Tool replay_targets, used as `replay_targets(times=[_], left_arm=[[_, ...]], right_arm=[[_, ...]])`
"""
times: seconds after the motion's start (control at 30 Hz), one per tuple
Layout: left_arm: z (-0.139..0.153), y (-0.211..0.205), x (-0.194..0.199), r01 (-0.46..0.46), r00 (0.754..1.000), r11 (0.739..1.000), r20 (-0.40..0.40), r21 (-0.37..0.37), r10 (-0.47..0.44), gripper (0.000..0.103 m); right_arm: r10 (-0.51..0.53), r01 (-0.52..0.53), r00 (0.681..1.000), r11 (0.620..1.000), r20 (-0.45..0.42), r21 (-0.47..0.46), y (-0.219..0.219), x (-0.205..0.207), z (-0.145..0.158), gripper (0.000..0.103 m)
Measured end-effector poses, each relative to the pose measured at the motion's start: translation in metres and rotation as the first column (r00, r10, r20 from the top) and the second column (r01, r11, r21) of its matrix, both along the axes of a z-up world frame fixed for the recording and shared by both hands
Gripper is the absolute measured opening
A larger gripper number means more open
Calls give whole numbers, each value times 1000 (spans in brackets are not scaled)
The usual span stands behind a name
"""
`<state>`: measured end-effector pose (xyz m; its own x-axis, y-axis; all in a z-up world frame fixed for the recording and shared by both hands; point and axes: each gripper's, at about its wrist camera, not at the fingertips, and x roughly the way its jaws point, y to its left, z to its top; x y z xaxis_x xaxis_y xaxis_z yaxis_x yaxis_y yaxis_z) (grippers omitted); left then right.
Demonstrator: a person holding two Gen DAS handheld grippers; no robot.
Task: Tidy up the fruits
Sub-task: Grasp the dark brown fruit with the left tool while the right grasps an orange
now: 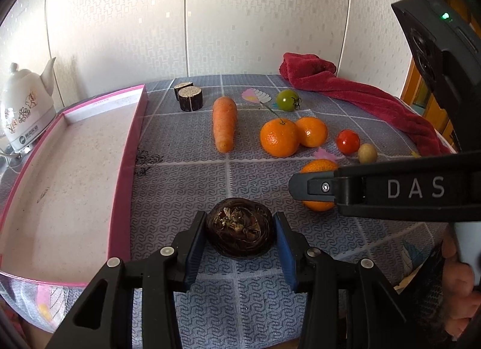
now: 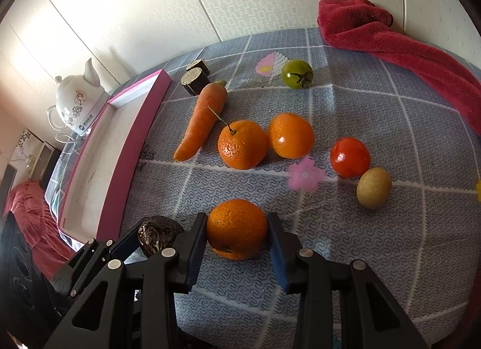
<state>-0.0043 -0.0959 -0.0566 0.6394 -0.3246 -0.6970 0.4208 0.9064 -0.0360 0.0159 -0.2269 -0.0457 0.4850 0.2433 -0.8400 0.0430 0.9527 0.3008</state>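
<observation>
the left gripper (image 1: 239,236) clamps a dark brown round fruit (image 1: 239,232) on the surface (image 1: 186,180), beside the pink tray (image 1: 124,168). the right gripper (image 2: 237,236) grips an orange (image 2: 237,229) nearby.

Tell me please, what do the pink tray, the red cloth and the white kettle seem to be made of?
The shallow pink-walled tray looks like cardboard: thin flat walls, matte speckled beige floor. The crumpled dark red cloth looks like terry towel: fuzzy, soft folds. The white flower-printed kettle looks like glazed ceramic, glossy; plastic is possible.
</observation>
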Motion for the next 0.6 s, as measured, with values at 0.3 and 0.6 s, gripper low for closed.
replay_targets(times=[0.3,0.6], left_arm=[[0,4,3,-30,999,1000,-12,-7,29,44],[18,13,-7,-34,999,998,21,-56,35,43]], right_arm=[[8,-8,1000,1000,7,-8,-1,1,-1,39],[-2,2,1000,1000,21,-6,0,-1,0,39]])
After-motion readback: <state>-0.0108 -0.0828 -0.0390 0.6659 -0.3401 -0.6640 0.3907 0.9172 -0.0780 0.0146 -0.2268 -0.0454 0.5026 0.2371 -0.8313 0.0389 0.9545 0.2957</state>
